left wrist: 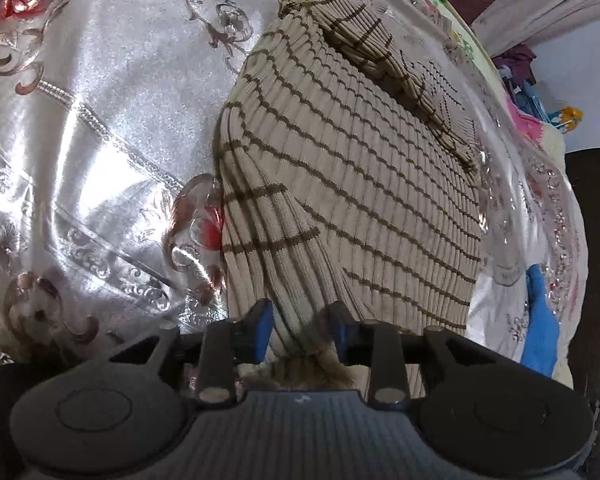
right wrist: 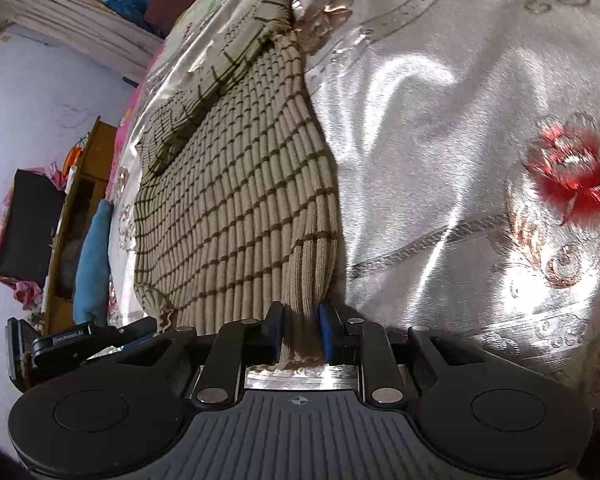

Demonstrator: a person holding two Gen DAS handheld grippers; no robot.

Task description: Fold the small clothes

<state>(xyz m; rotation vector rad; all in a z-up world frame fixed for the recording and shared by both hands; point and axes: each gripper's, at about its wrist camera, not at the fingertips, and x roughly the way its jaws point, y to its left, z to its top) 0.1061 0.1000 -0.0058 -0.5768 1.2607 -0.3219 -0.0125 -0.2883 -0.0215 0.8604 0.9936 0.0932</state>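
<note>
On the bed, a beige ribbed sweater (left wrist: 340,168) with thin brown stripes lies flat on a shiny silver bedspread (left wrist: 100,120) patterned with red flowers. Its sleeves are folded across the far end. Left gripper (left wrist: 302,330) sits at the near hem: fabric bunches up between the blue pads, but the jaws look partly spread and I can't tell if the pads actually press on the knit. Right gripper (right wrist: 300,332) is at the near right corner of the sweater (right wrist: 240,200), jaws narrow, with a gathered tuck of hem pinched between the two blue pads. Right wrist view also shows the left gripper (right wrist: 138,336) low at the left, beside the sweater's other near corner, apart from the right one. Sweater body runs away from both grippers toward the far side of the bedspread (right wrist: 440,120). A blue cloth (right wrist: 94,256) lies at the bed's edge, left of the sweater, not touching it. Wooden furniture (right wrist: 88,184) and a dark box (right wrist: 28,220) stand beyond the bed's edge against a pale wall.
</note>
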